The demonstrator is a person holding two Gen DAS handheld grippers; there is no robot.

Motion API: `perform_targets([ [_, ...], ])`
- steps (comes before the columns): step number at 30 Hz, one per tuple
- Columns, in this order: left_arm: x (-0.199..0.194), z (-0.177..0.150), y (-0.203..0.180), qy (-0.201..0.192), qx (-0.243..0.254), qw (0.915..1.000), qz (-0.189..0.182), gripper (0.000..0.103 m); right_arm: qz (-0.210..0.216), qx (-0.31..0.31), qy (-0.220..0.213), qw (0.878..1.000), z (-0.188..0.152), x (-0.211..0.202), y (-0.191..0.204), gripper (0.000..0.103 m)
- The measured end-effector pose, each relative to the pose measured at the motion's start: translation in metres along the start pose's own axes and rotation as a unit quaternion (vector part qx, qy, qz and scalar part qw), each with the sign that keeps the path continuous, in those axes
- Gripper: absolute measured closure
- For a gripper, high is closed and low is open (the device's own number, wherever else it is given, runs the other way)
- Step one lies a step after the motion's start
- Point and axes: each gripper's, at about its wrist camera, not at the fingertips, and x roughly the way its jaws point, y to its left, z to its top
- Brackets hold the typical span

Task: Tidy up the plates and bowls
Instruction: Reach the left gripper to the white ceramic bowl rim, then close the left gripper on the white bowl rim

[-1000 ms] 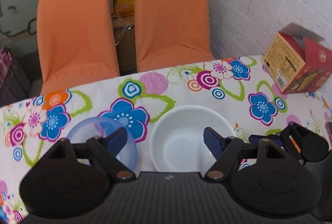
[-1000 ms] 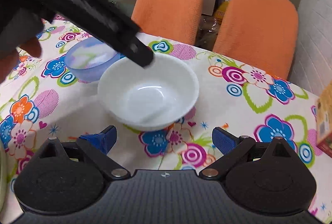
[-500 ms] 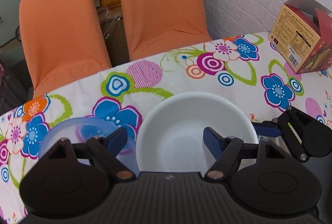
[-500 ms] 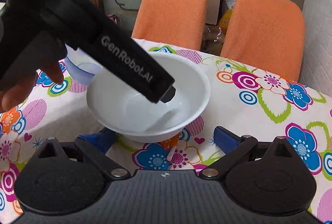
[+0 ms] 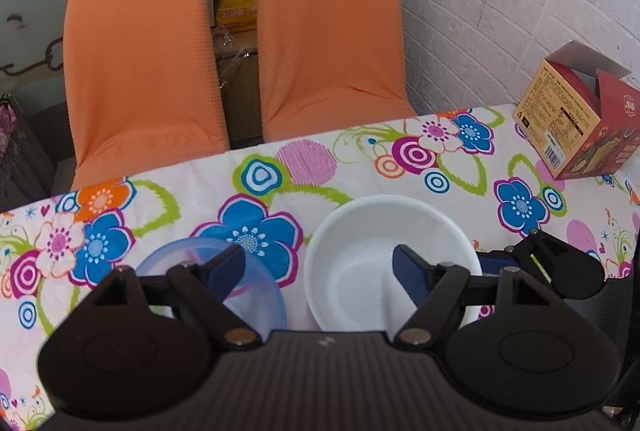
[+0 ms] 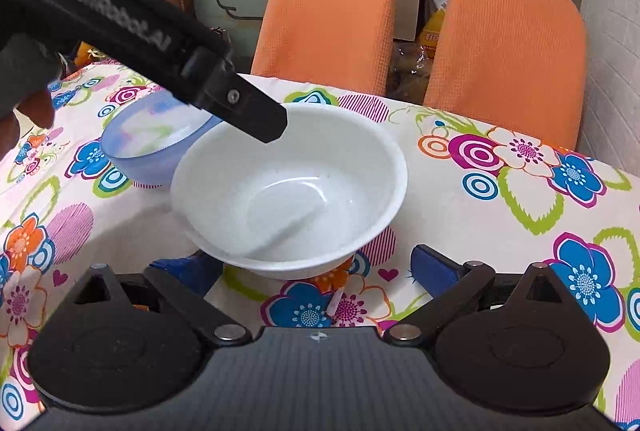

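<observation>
— Right wrist view: our right gripper [image 6: 316, 267], jaws wide and empty, flanks the white bowl [image 6: 288, 187] on the counter [image 6: 480, 231].
— Left gripper [image 5: 320, 271] hovers open above; blue bowl [image 5: 224, 287] just left.

Bowls: two are set side by side on the worktop [image 5: 360, 167], the smaller bowl [image 5: 248, 295] left of the larger bowl [image 5: 360, 255].
Carton [image 5: 576, 127]: placed at the far right corner.
Chairs [image 5: 144, 71]: two are stood behind the far edge.

Both tools are black plastic with ribbed tops, round side discs and silver screws. The left gripper [image 6: 256, 119] says "GenRobot.AI" in grey letters. The right gripper [image 6: 320, 271] has blue fingers [image 6: 434, 271].
</observation>
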Motion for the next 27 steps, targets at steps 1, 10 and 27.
perform_targets([
  [1, 0.0, 0.001, -0.003, 0.001, 0.005, 1.0, -0.004, 0.028, 0.0, -0.001, 0.0, 1.0, 0.0, 0.001, 0.0, 0.015],
  [10, 0.041, 0.008, -0.024, 0.04, 0.078, 0.9958, 0.028, 0.028, -0.001, -0.01, -0.002, 1.0, -0.001, 0.002, -0.003, 0.015],
  [27, 0.027, -0.012, -0.059, 0.054, 0.068, 0.9958, -0.03, 0.05, -0.027, -0.041, -0.044, 0.998, -0.005, -0.026, 0.003, 0.019],
])
